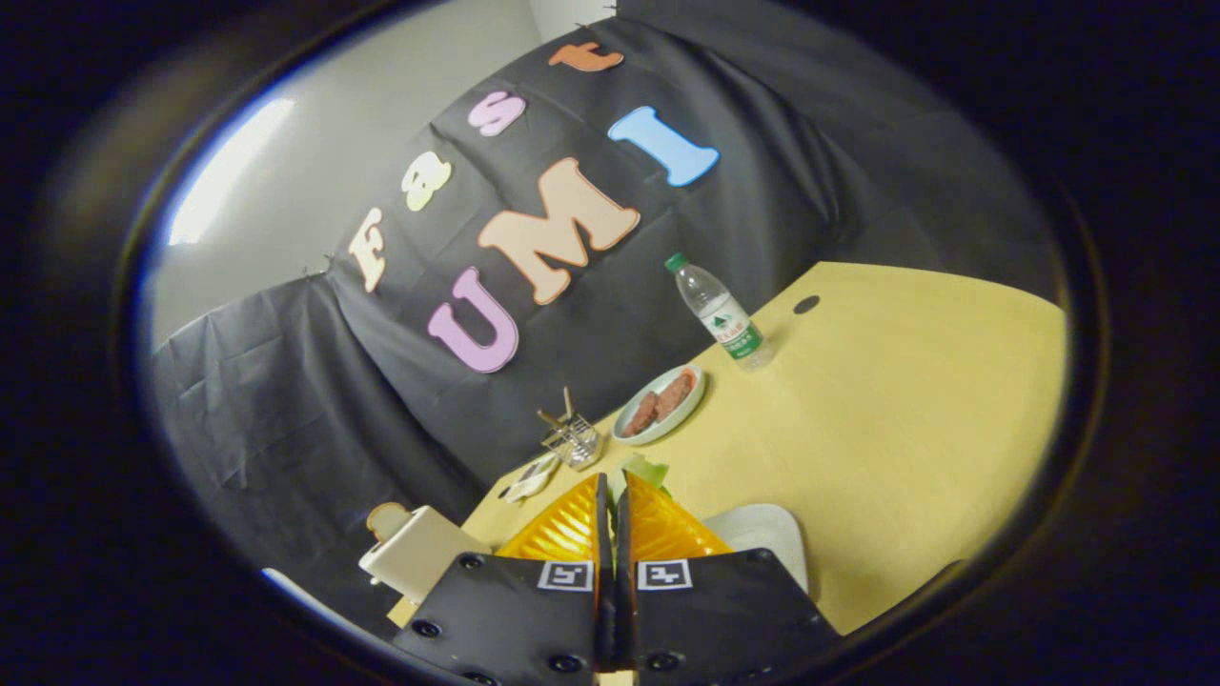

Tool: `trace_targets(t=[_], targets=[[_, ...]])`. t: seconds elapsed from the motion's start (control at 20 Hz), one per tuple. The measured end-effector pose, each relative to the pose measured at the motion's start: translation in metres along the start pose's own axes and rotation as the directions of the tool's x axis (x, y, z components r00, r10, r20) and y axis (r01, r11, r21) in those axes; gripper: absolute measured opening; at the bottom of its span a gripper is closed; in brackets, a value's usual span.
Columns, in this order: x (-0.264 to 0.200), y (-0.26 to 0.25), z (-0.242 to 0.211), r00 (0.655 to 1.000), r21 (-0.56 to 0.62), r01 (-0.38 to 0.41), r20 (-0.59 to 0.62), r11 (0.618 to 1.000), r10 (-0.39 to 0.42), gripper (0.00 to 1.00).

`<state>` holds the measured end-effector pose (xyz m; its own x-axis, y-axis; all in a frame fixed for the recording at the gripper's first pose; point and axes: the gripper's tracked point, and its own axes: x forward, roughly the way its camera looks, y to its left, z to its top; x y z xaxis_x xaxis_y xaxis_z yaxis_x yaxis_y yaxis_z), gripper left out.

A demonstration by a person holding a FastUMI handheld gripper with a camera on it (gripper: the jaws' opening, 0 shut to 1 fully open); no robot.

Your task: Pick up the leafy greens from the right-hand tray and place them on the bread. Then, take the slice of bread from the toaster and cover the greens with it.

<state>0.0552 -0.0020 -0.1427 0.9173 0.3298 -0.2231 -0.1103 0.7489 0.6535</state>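
The gripper [610, 491] is clamping the leafy greens [644, 471] between nearly closed fingers, above a white tray [774, 538] just right of them. Toaster [412, 553] with bread slice [388, 519] is sitting to their left, untouched. Judged: greens lifted; placing and covering remain.

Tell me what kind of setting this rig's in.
Likely a staged recording booth set up as a kitchen: a black cloth wall behind a pale wooden table holding a toaster, a plate of meat slices and a water bottle. The gripper holds leafy greens between nearly closed fingers.
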Motion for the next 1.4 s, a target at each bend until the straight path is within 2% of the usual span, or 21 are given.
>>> trace_targets(t=[0.45,0.85,1.1,1.25,1.4], targets=[[0.011,0.117,-0.032,0.967,0.033,-0.253,0.005,0.967,0.253,0.03],[0.026,0.182,-0.084,0.933,0.124,-0.361,0.05,0.924,0.357,0.03],[0.043,0.193,-0.131,0.932,0.146,-0.356,-0.014,0.923,0.362,0.03],[0.059,0.179,-0.158,0.949,0.129,-0.297,-0.07,0.946,0.307,0.03],[0.067,0.156,-0.183,0.969,0.07,-0.2,-0.136,0.977,0.208,0.03]])
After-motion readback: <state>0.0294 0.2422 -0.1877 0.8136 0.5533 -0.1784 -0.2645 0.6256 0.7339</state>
